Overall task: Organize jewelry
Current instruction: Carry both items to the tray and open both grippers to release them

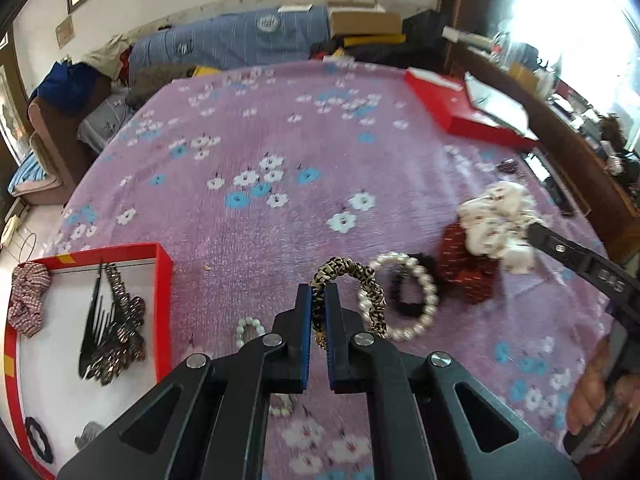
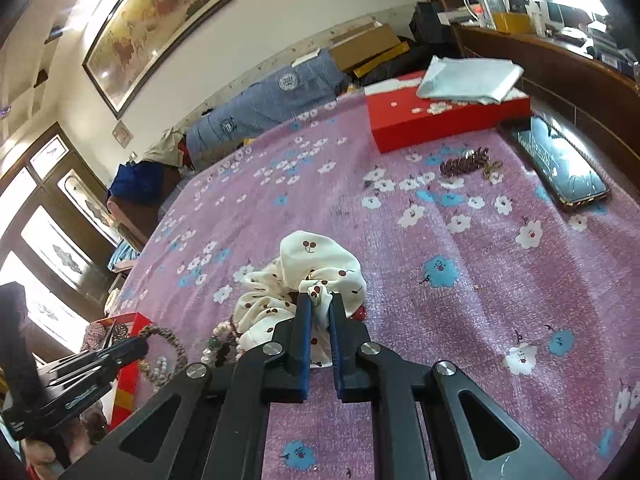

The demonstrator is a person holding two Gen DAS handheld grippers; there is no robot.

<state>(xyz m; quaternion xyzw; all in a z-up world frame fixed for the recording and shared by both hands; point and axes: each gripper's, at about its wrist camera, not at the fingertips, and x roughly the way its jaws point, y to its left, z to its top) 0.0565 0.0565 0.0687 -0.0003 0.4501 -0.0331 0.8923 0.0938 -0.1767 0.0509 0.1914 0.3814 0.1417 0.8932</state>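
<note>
Left gripper (image 1: 318, 294) fingers pinching leopard hair tie (image 1: 352, 284), right gripper (image 2: 320, 304) fingers clamping cherry scrunchie (image 2: 304, 280)

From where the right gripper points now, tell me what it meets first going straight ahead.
The right gripper already pinches the cherry-print scrunchie. Past it lies only the purple floral blanket, probably; depth is unclear.

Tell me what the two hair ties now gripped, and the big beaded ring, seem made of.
Cherry scrunchie: soft matte woven fabric, judging by its gathered folds.
Leopard hair tie: printed fabric over a thin band, probably elastic.
Pearl bracelet: glossy round beads, likely faux pearl; real or plastic cannot be told.
</note>
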